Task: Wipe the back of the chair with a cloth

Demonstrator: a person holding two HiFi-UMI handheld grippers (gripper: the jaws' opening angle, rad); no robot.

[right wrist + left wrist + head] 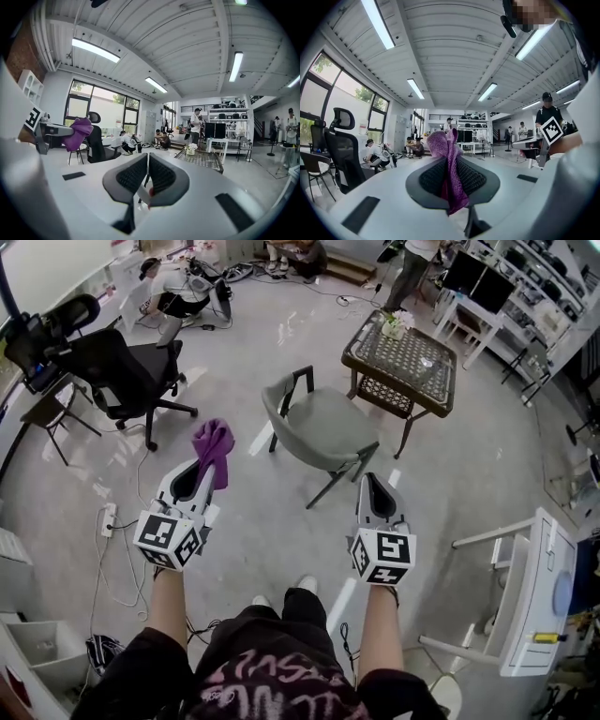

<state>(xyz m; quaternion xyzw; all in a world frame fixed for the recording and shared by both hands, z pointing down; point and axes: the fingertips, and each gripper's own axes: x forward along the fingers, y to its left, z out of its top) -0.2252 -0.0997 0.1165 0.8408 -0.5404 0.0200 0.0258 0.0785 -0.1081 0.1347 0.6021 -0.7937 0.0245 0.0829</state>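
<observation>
A grey-green chair with black legs stands on the floor ahead of me, its curved back toward the left. My left gripper is shut on a purple cloth, which sticks up out of the jaws and hangs between them in the left gripper view. It is held left of the chair, apart from it. My right gripper is shut with nothing in it, just in front of the chair's front legs. In the right gripper view the jaws are together and the cloth shows at the left.
A wicker table with a small flower pot stands behind the chair. A black office chair is at the left, a white rack at the right. A power strip and cables lie on the floor. People sit and stand at the far end.
</observation>
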